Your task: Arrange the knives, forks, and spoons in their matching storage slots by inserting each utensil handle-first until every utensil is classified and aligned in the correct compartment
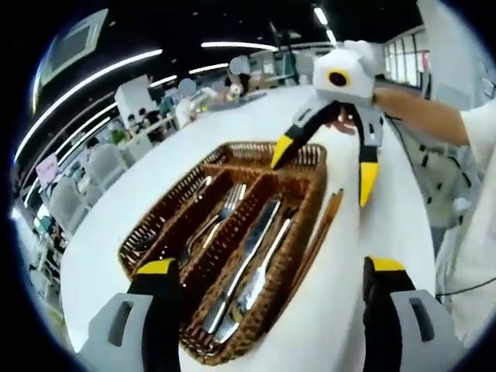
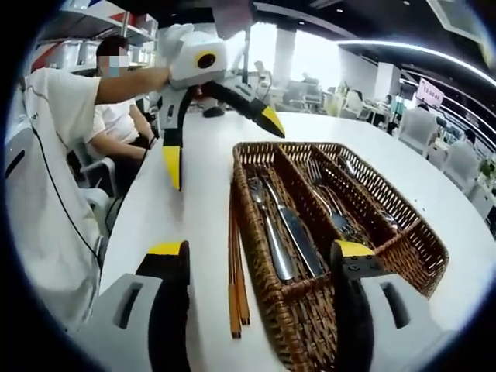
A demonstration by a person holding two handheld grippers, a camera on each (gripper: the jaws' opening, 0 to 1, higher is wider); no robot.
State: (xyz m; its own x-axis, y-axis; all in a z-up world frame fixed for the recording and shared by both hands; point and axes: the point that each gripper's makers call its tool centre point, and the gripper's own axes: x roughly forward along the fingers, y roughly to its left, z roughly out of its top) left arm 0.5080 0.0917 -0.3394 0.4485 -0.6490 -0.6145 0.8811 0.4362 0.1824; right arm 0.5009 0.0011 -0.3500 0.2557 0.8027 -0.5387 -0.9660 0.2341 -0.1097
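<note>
A brown wicker tray [image 1: 232, 149] with three long slots lies on the white table. Knives [image 1: 252, 248] fill its right slot and forks [image 1: 222, 211] lie in the middle one. My left gripper [image 1: 270, 267] hangs open over the tray's near end, holding nothing. The right gripper [image 1: 324, 168] hovers open above the tray's far right corner. From the opposite end, the tray [image 2: 430, 249] shows knives [image 2: 287, 229] on the left, forks [image 2: 332, 208] in the middle and spoons [image 2: 384, 218] on the right. My right gripper [image 2: 260, 249] is open and empty, with the left gripper [image 2: 222, 143] open beyond it.
A pair of brown chopsticks [image 2: 235, 267] lies on the table [image 2: 194, 209] along the tray's knife side, also seen as chopsticks [image 1: 322, 232]. A seated person [image 2: 116, 116] is by the table edge. Grey chairs [image 1: 101, 167] stand around the table [image 1: 116, 209].
</note>
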